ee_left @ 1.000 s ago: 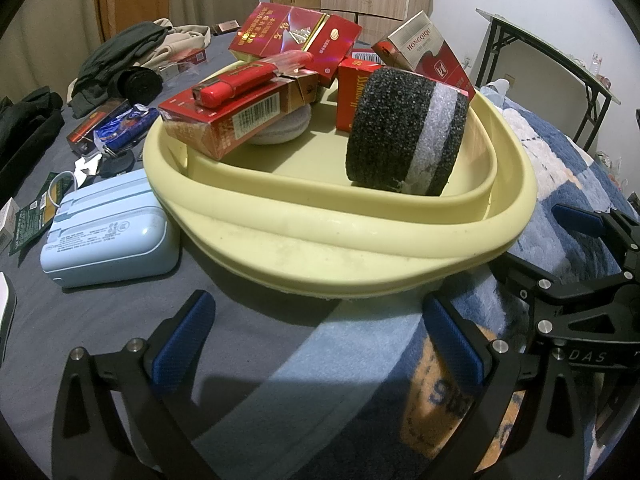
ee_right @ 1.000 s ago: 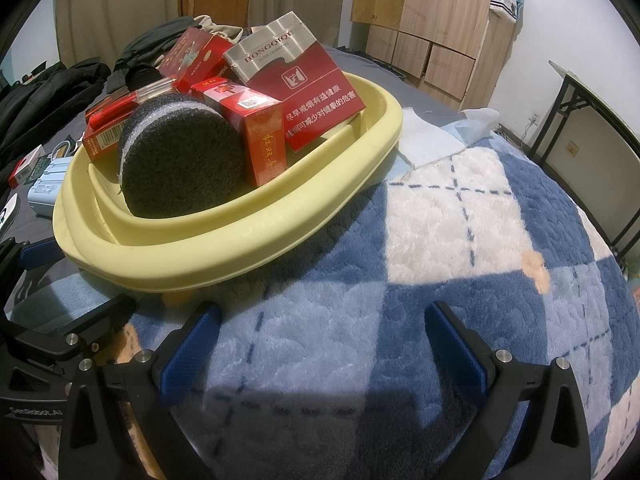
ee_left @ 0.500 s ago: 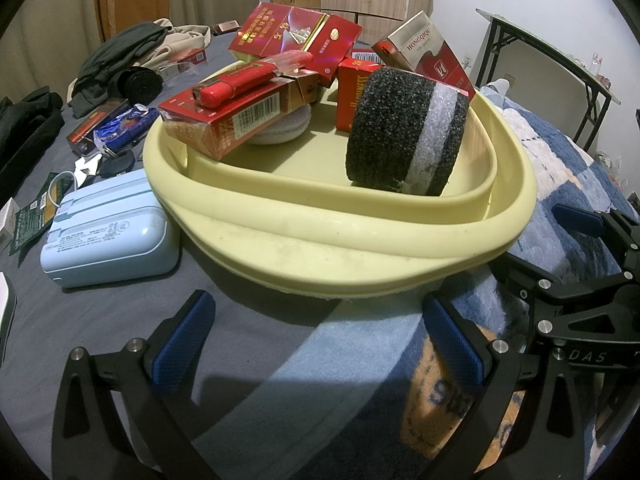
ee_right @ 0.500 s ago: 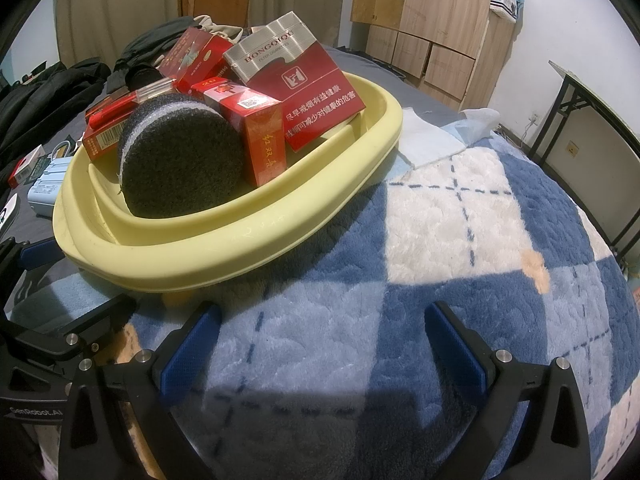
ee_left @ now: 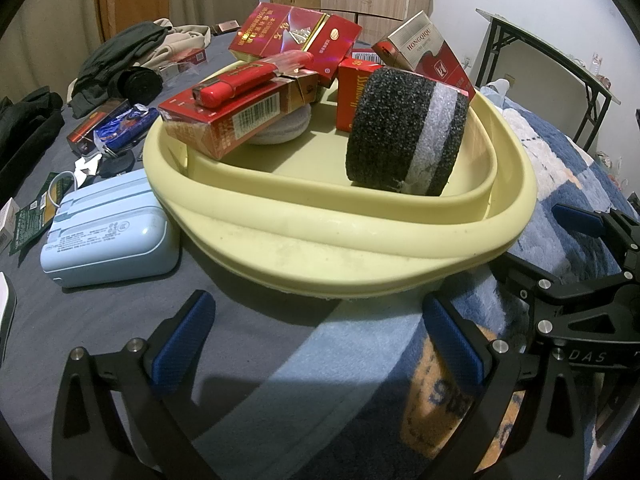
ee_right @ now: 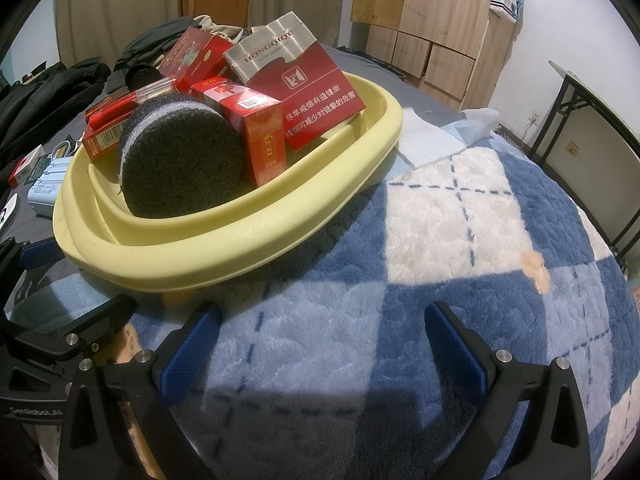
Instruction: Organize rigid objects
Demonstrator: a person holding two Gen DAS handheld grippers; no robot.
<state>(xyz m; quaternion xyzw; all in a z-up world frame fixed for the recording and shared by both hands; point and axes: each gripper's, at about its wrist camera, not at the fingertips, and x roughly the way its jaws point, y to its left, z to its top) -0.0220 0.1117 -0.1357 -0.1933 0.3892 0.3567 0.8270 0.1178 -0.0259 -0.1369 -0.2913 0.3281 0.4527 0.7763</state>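
A: How many items is the yellow basin (ee_left: pixel 360 240) holding?

B: Seven are showing. Four red cigarette packs: one lying across the rim at the near left (ee_left: pixel 236 120), one large flat pack propped at the back (ee_left: pixel 296 36), one standing upright in the middle (ee_left: pixel 354 96), and one silver-topped pack (ee_right: pixel 296 80) leaning against the far rim. One red lighter (ee_left: pixel 252 80) is lying on top of the near-left pack. One dark round scouring pad with a grey band (ee_left: pixel 404 136) is standing on edge against the near wall. One pale round pad (ee_left: pixel 280 130) is sitting under the near-left pack.

A: Where is the basin sitting?

B: It is resting on the bed, partly on the blue-and-white plaid blanket (ee_right: pixel 460 220). One light blue case (ee_left: pixel 108 232) is lying just beside its left wall.

A: How are the grippers being held?

B: The left gripper (ee_left: pixel 320 344) is hovering low in front of the basin, fingers spread wide, gripping nothing. The right gripper (ee_right: pixel 320 344) is hovering over the blanket beside the basin's near-right side, fingers likewise spread wide and empty. The two are sitting side by side, each visible at the edge of the other's view.
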